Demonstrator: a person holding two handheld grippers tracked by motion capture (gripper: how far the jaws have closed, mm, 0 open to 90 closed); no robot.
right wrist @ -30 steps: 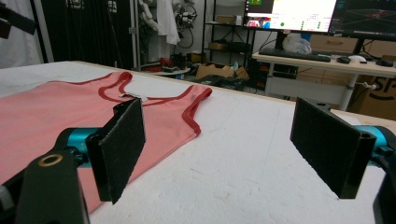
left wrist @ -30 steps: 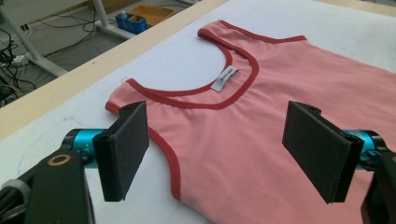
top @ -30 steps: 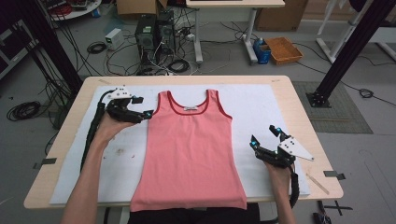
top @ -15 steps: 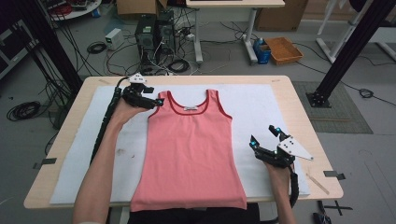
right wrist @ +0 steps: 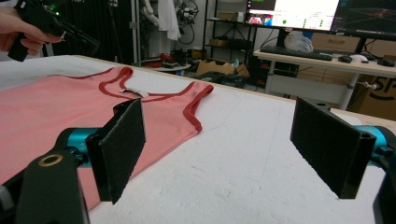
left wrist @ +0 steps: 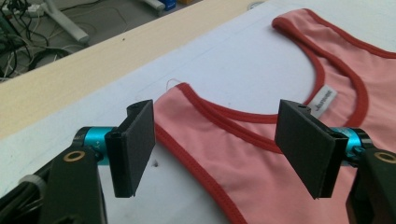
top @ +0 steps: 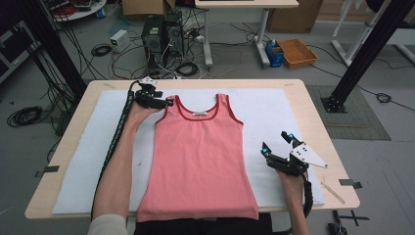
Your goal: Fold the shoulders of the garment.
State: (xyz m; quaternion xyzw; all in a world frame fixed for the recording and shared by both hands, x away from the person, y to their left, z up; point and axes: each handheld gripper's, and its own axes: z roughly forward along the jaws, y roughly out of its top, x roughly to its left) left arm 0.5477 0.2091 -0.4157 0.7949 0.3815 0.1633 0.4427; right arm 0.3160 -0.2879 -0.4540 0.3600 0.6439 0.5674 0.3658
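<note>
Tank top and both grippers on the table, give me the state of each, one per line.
Tank top: spread flat, face up, on the white mat, unfolded.
Left gripper: open, jaws just been closing, astride one shoulder strap, not yet pressing on it.
Right gripper: open, nothing between its jaws, beside the top's edge.

The left gripper (left wrist: 224,154), its jaws just closing (pads not yet pressing), straddles the pink tank top's (left wrist: 280,154) red-trimmed shoulder strap (left wrist: 205,116).
</note>
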